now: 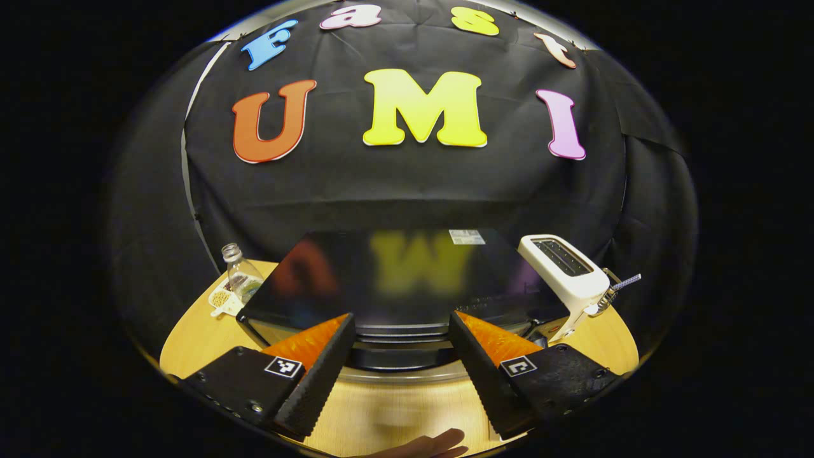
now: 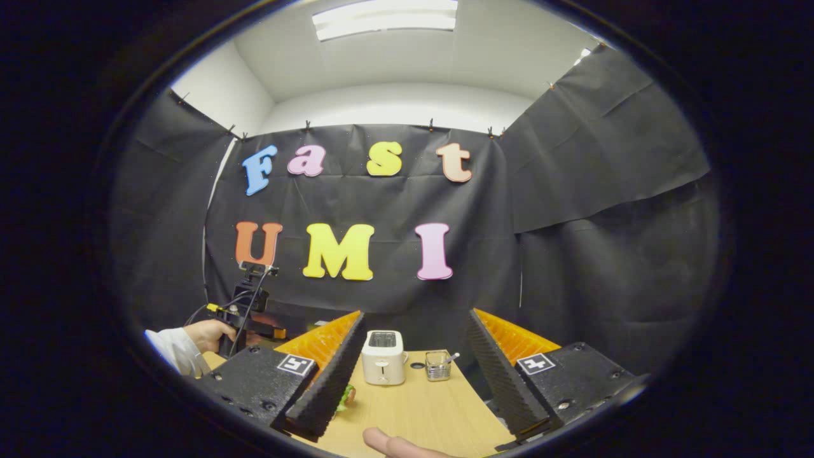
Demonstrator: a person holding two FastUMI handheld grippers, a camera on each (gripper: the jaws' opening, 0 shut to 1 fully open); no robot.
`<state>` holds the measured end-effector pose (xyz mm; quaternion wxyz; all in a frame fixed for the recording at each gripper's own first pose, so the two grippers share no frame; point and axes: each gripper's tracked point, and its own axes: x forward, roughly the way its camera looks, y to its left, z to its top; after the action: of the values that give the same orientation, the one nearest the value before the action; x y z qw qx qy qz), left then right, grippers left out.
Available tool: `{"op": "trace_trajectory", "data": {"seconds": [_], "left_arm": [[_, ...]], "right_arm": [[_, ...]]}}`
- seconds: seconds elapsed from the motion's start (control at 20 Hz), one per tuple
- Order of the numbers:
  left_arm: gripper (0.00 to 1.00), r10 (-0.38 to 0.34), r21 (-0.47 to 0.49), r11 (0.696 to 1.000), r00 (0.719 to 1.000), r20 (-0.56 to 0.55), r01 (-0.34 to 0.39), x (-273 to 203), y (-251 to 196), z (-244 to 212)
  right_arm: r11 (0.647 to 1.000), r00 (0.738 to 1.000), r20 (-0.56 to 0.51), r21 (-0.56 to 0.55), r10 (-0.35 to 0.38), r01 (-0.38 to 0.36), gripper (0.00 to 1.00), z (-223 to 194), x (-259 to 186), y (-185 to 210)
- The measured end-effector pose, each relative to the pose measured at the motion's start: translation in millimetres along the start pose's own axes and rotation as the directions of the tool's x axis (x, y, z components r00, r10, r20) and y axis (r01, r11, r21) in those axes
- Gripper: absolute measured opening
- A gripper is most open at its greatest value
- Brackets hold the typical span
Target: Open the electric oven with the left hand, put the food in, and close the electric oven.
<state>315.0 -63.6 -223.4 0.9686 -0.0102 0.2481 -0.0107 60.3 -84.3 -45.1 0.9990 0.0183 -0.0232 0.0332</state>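
The black electric oven (image 1: 394, 273) stands right in front of my left gripper (image 1: 400, 317), its glossy top mirroring the wall. Its door looks shut, with the front edge and handle (image 1: 397, 340) between my spread fingers. The left gripper is open and holds nothing. My right gripper (image 2: 416, 315) is also open and empty, raised over the wooden table (image 2: 413, 407). A bit of food with green in it (image 2: 346, 395) peeks out from behind that gripper's left finger. In the right gripper view, far left, a hand (image 2: 206, 334) in a white sleeve holds the other gripper (image 2: 245, 312).
A white toaster (image 1: 563, 273) stands just right of the oven, also seen as the toaster (image 2: 383, 357) ahead of my right gripper. Beside it sits a small cup with a spoon (image 2: 437, 365). A clear bottle (image 1: 240, 273) and a small dish of grains (image 1: 221, 299) lie left of the oven.
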Motion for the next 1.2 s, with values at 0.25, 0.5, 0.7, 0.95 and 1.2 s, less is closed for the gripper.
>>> {"op": "trace_trajectory", "data": {"seconds": [0.25, 0.5, 0.7, 0.95, 1.2], "left_arm": [[0.99, -0.003, 0.001, 1.000, 1.000, 0.002, 0.003, -10.8, -0.8, -5.9], [0.99, 0.001, -0.002, 1.000, 0.999, -0.042, -0.001, -38.4, -1.5, -25.9], [0.98, 0.016, 0.000, 1.000, 0.999, -0.046, -0.016, -62.5, -1.0, -51.4], [0.98, 0.016, -0.006, 1.000, 0.999, -0.032, -0.017, -81.7, -3.5, -89.7], [0.99, 0.012, 0.001, 1.000, 1.000, -0.019, -0.012, -90.5, -4.4, -127.0]], "right_arm": [[1.000, 0.999, -0.034, -0.004, -0.006, 0.006, 1.00, -3.1, -7.7, 2.9], [1.000, 0.999, -0.044, -0.009, -0.015, 0.015, 0.92, 0.1, -19.8, 9.1], [1.000, 0.998, -0.057, 0.008, -0.014, 0.015, 0.92, -0.6, -29.5, 15.7], [1.000, 0.997, -0.077, -0.003, -0.007, 0.007, 1.00, -5.9, -38.3, 25.1], [1.000, 0.994, -0.106, -0.020, 0.003, -0.005, 1.00, -17.3, -42.1, 33.9]]}}
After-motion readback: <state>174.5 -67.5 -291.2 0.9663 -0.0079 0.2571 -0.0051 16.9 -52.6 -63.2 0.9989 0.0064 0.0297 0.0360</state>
